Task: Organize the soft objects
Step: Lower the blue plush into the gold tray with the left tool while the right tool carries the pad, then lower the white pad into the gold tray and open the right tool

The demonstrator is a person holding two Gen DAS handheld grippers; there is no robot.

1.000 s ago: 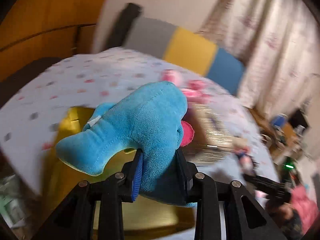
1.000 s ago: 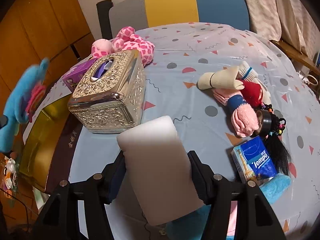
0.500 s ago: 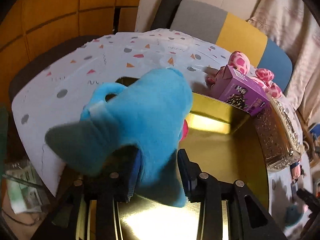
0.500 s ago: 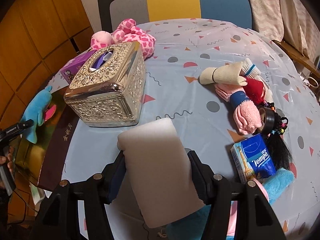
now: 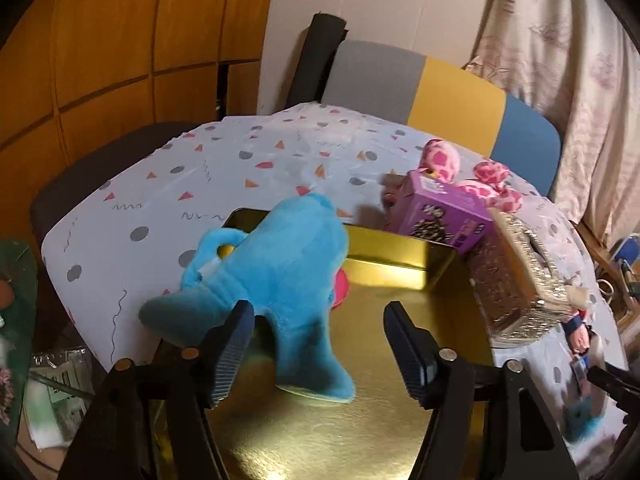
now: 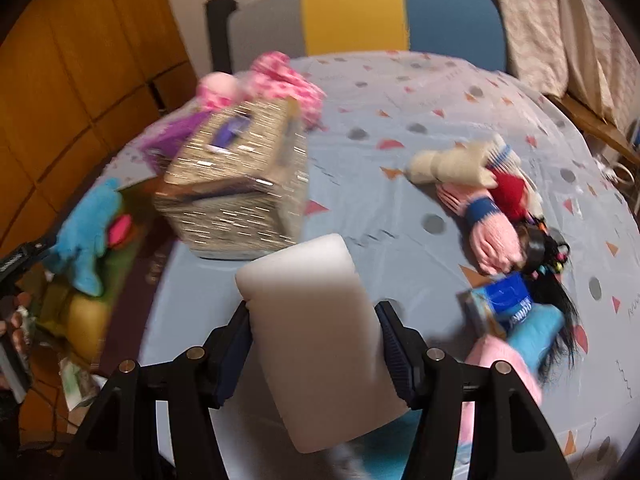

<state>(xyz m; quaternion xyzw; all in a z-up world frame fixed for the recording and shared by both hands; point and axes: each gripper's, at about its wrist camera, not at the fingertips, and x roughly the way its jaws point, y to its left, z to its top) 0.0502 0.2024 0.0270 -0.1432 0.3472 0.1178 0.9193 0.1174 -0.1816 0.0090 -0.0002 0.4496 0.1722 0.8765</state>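
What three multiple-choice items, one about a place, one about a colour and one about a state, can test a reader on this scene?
1. Where is the blue plush toy?
A. over the shiny gold tray
B. on the striped chair
C. inside the silver embossed tissue box

2. What colour is the small carton behind the gold tray?
A. green
B. purple
C. white

3. How are the jaws of the left gripper?
A. clamped on the blue plush toy
B. closed on nothing
C. spread apart, no longer clamping the toy

Answers:
1 A, the toy sits over the tray's gold floor in the left wrist view.
2 B, its sides are plainly purple.
3 C, the jaws have just been opening, and the right pad stands well clear of the toy, which is still between them.
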